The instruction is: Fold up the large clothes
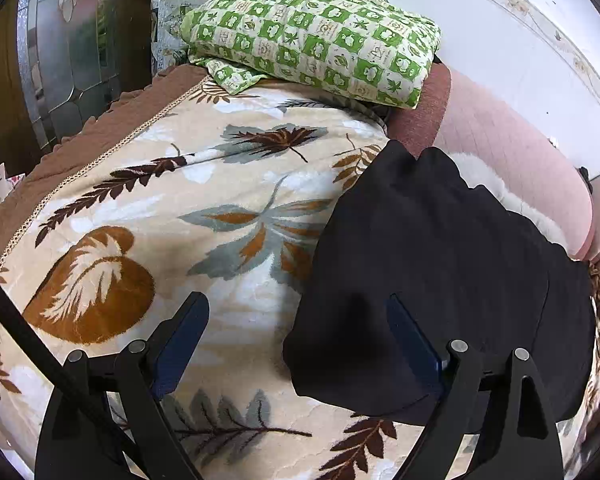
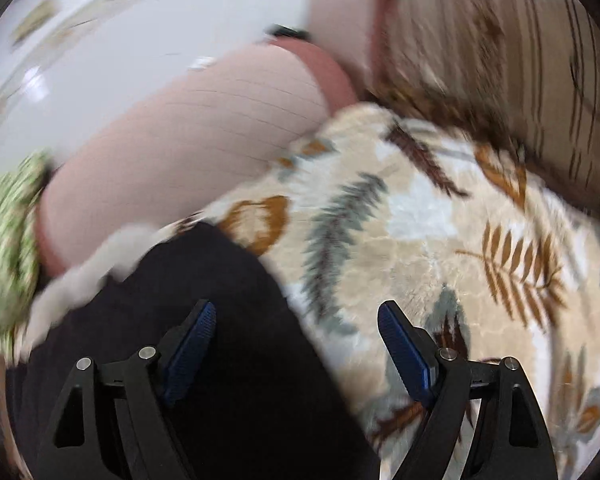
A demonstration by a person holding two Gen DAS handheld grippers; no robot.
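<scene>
A black garment (image 1: 440, 272) lies folded in a compact block on the leaf-patterned blanket (image 1: 148, 208). My left gripper (image 1: 298, 312) is open and empty, above the garment's left edge; its right finger is over the black cloth. In the right wrist view, which is blurred, the black garment (image 2: 204, 320) fills the lower left. My right gripper (image 2: 296, 320) is open and empty above the garment's right edge, where it meets the blanket (image 2: 440, 240).
A folded green-checked cloth (image 1: 316, 28) lies at the far end of the bed. A pink bolster (image 1: 512, 160) runs along the white wall, with a white fluffy item (image 1: 496, 188) beside the garment. A mirrored wardrobe (image 1: 72, 40) stands at the left.
</scene>
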